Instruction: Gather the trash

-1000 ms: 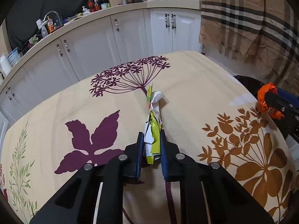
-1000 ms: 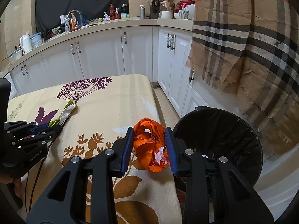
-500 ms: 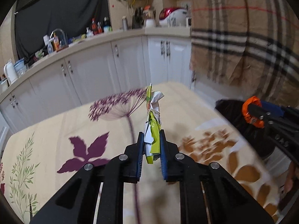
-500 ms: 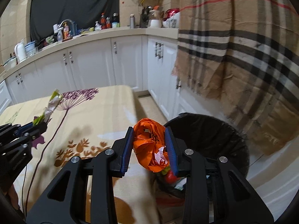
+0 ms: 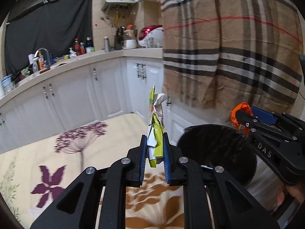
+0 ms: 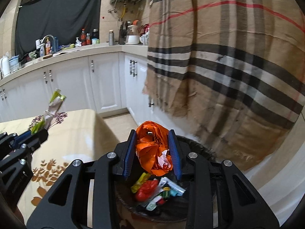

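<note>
White kitchen cabinets and a plaid cloth stand behind the table with the flowered tablecloth. We hold two grippers. Compared with a second ago, both have come up and away from the table top: then the wrapper bundle lay low over the cloth, and the orange bag was over the table corner beside the bin.

Now our left gripper is closed narrowly on a green and white wrapper bundle, tied in the middle with a thin band. Its long axis runs straight forward from the jaws and a little upward, with the free end pointing to the cabinets. It is in the air over the table edge (the bin is just to its right).

Our right gripper is closed on a crumpled orange plastic bag, its pads pressing both sides. The bag hangs over the mouth of the black trash bin, where several coloured wrappers lie already. We see no clear long axis in the bag; it is a rounded lump.
</note>
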The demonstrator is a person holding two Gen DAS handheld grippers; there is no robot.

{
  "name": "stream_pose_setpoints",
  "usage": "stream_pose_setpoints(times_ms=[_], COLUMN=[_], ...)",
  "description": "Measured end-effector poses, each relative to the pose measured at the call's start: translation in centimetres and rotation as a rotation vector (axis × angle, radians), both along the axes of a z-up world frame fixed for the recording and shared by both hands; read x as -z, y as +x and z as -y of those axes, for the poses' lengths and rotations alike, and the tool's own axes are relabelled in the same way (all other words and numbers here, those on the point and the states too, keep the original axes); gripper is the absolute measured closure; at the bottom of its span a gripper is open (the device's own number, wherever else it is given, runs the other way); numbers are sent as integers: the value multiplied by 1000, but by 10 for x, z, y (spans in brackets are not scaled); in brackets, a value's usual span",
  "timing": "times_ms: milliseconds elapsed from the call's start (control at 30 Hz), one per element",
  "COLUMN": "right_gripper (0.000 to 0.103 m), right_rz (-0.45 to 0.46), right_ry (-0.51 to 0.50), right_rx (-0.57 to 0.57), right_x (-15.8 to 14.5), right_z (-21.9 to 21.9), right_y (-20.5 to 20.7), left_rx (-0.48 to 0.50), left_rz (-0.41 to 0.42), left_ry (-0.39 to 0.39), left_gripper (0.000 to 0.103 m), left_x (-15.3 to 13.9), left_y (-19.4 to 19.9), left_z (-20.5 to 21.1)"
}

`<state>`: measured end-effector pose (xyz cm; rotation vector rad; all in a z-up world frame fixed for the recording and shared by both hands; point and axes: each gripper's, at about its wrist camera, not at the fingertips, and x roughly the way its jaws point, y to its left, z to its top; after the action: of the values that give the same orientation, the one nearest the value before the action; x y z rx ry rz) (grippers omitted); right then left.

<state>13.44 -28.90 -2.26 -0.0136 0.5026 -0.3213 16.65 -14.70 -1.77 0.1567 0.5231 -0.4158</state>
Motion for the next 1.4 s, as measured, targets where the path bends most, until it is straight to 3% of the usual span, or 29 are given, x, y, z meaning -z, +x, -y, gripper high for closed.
stream_pose_setpoints(times_ms=[267,767,833,900,1400], right_gripper=[70,70,59,55,50], right_rz=[-4,-34,-41,-41,-12], right_ry=[0,28,21,22,35], right_rx=[59,132,147,162,127], right_x=[9,29,30,31,16], right_z=[27,58,62,66,43], right_y=[5,19,22,23,9], left_rx=[34,82,86,85,7], left_rz=[-9,-57,-63,-74,-36], left_ry=[24,78,89,87,36], left_gripper=[86,85,84,83,53], left_x=[11,29,32,34,9], left_y=[13,30,32,34,21], left_z=[41,79,83,85,43])
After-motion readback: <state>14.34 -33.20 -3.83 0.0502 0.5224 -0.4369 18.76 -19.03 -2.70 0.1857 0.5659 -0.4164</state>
